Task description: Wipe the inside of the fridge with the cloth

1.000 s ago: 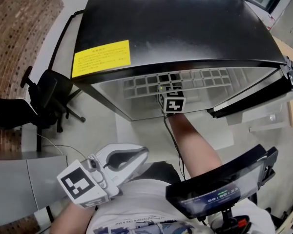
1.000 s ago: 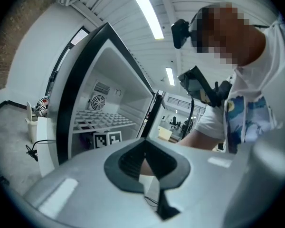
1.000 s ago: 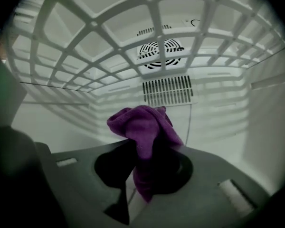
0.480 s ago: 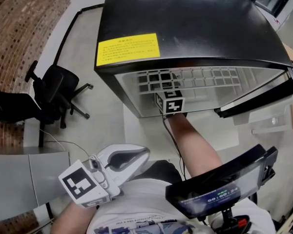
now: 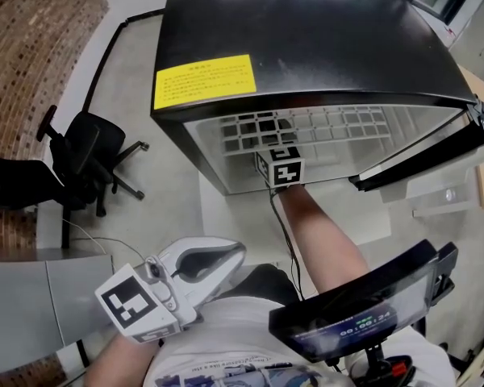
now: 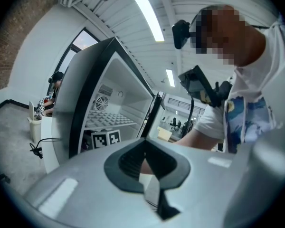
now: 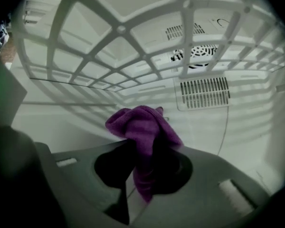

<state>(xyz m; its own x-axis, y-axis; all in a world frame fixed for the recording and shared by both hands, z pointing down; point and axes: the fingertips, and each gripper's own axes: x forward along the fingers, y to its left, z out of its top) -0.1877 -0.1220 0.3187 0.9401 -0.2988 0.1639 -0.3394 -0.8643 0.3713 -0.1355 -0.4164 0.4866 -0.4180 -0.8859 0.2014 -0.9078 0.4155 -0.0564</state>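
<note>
The black fridge [image 5: 323,39] stands open with a white wire shelf [image 5: 323,123] showing. My right gripper [image 7: 145,144] reaches inside below that shelf. It is shut on a purple cloth [image 7: 141,125], which bunches up above the jaws in front of the white back wall [image 7: 85,118]. In the head view only its marker cube [image 5: 280,170] and the forearm show at the fridge opening. My left gripper [image 5: 235,254] hangs by the person's torso, outside the fridge, shut with nothing between its fingers. In the left gripper view [image 6: 144,144] it points toward the open fridge [image 6: 109,103].
The fridge door [image 5: 419,160] swings open at the right. A fan vent [image 7: 199,53] and a slotted grille [image 7: 204,91] sit on the back wall. A black office chair [image 5: 85,156] stands at the left. A dark screen device [image 5: 359,305] hangs at the person's chest.
The head view has shifted a little. The right gripper stays inside the fridge under the shelf, and the left gripper has not moved.
</note>
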